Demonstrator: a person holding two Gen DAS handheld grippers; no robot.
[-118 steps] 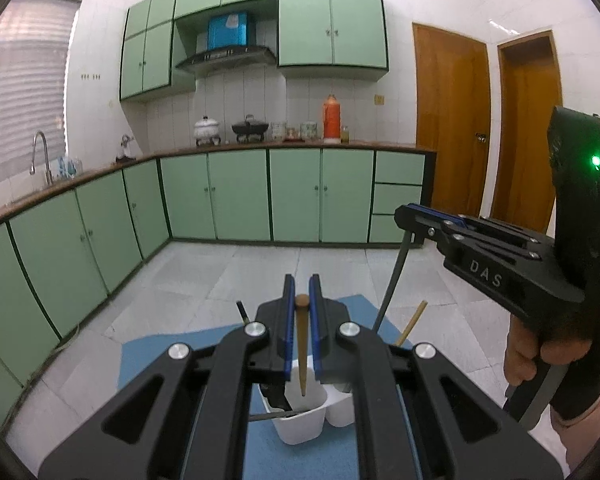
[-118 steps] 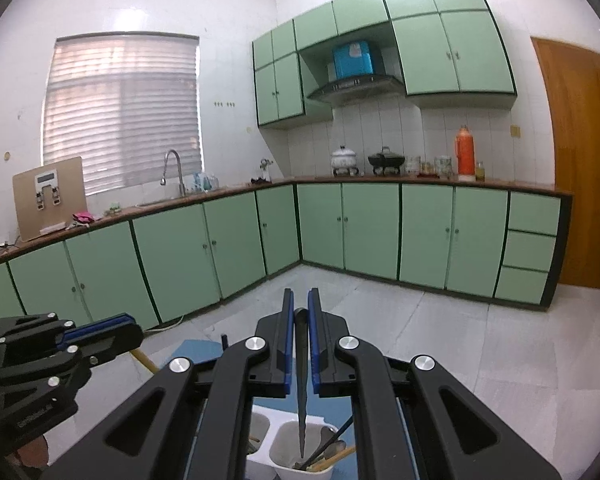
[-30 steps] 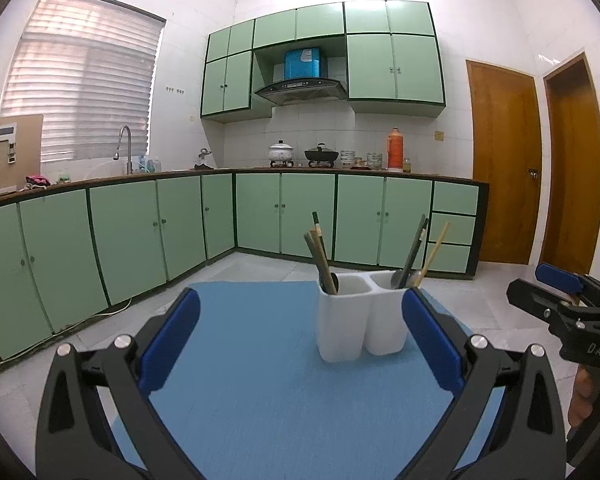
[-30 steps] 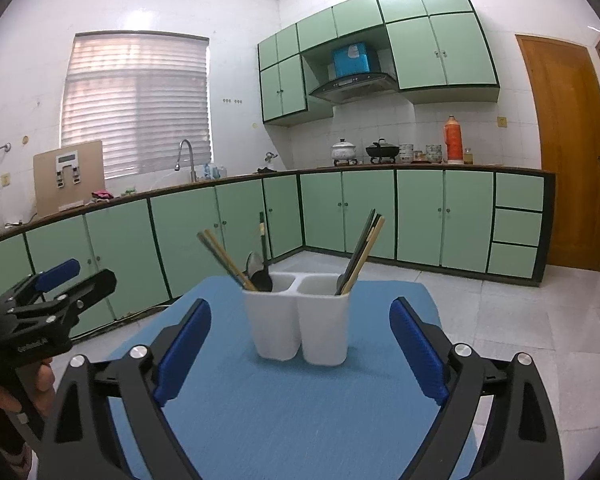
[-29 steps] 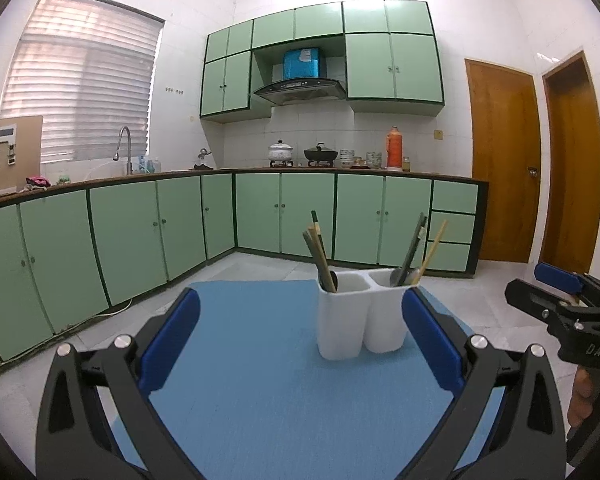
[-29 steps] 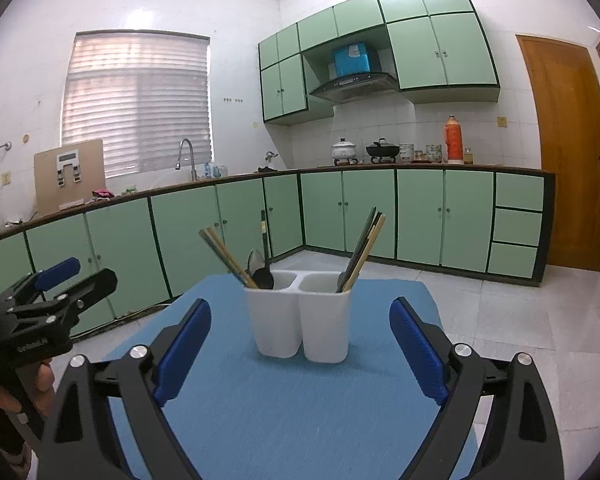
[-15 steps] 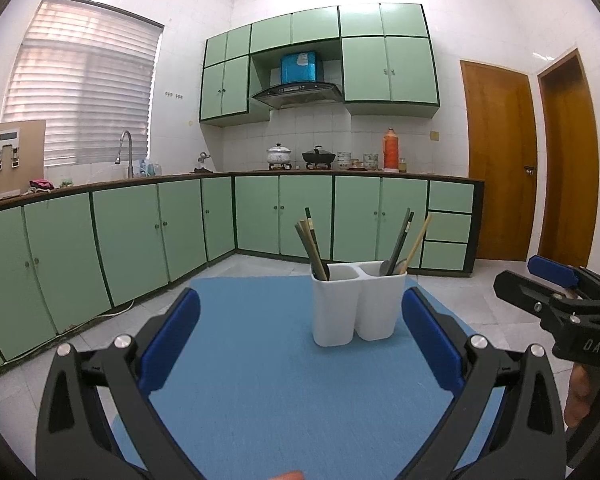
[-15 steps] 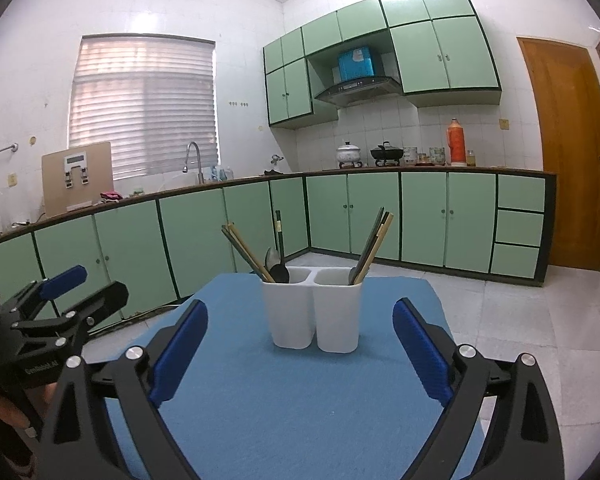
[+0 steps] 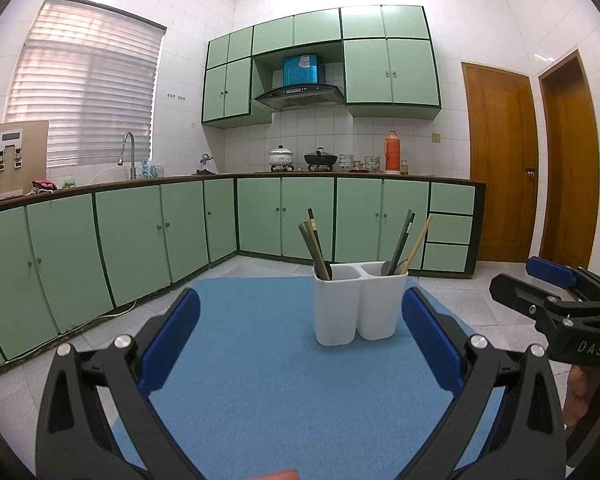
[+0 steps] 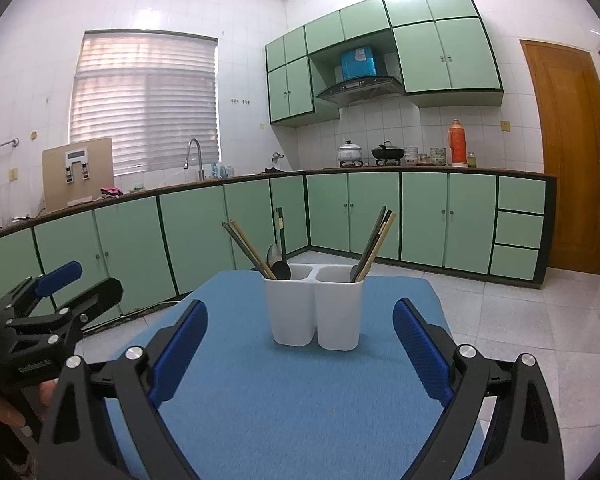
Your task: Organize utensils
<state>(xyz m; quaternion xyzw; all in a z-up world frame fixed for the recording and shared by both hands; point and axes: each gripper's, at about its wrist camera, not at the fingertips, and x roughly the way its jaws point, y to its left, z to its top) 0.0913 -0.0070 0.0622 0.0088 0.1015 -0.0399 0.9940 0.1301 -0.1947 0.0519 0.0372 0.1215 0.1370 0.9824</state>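
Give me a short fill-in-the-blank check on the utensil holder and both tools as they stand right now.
1. The white holder stands on a ____ mat.
2. The holder has ____ compartments, each with utensils leaning in it.
3. The left tool has its jaws ____ and grips nothing.
4. The right tool is empty, and the dark spoon sits in the ____ compartment as the right wrist view shows it.

Missing words: blue; two; open; left
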